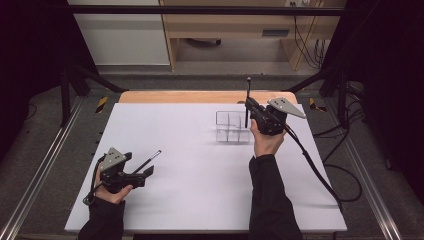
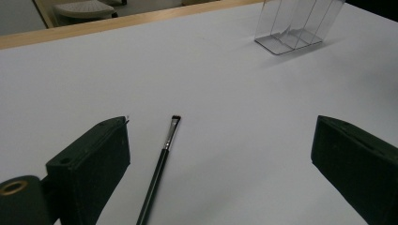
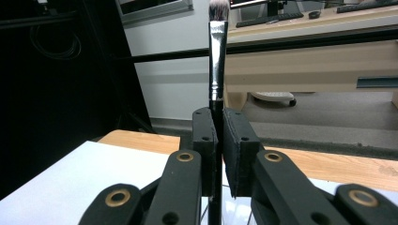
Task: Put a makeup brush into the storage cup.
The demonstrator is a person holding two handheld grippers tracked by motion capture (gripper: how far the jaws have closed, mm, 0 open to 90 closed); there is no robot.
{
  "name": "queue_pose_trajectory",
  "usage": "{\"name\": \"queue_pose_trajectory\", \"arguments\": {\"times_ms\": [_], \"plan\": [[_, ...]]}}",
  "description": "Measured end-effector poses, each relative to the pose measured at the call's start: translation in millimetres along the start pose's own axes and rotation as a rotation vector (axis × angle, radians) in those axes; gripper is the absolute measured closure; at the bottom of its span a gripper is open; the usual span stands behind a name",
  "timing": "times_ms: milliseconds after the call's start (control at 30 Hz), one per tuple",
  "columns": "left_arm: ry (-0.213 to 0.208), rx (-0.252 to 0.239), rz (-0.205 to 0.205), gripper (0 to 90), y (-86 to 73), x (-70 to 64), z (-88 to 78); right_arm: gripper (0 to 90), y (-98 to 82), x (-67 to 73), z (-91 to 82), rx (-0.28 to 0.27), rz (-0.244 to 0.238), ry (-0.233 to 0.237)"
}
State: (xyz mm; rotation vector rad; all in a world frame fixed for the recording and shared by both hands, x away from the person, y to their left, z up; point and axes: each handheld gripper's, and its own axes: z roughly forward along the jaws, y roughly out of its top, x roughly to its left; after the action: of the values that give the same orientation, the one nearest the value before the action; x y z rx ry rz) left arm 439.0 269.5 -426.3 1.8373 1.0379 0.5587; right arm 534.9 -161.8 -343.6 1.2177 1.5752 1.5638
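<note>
A grey carpeted floor (image 1: 50, 130) surrounds the white surface (image 1: 200, 170) with its wooden far edge. Beyond stands a light wooden desk (image 1: 240, 25) beside a white cabinet panel (image 1: 120, 35); the sides lie dark

1. This looks like a lab room made for filming hand work.
2. A white table (image 1: 200, 200) stands inside a black metal frame (image 1: 200, 10).
3. Black cables (image 1: 345, 185) lie on the grey floor (image 1: 45, 150).
4. A wooden desk (image 1: 240, 30) stands behind.
</note>
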Motion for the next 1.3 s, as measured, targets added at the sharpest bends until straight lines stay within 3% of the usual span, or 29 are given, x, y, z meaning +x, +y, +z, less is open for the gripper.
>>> {"name": "queue_pose_trajectory", "arguments": {"times_ms": [367,800,1300], "plan": [[0.000,-0.001,-0.002,4.3,-0.1,0.4,-0.2,84.6,-1.6,-4.6,15.3,-0.004,-0.003,-0.025],[-0.002,-0.003,-0.005,4.3,-0.2,1.0,-0.4,84.5,-4.2,-6.8,31.1,-0.010,0.004,-0.023],[-0.002,-0.002,-0.003,4.3,-0.3,0.8,-0.1,84.5,-13.9,-10.7,47.6,0.015,-0.011,-0.040]]}}
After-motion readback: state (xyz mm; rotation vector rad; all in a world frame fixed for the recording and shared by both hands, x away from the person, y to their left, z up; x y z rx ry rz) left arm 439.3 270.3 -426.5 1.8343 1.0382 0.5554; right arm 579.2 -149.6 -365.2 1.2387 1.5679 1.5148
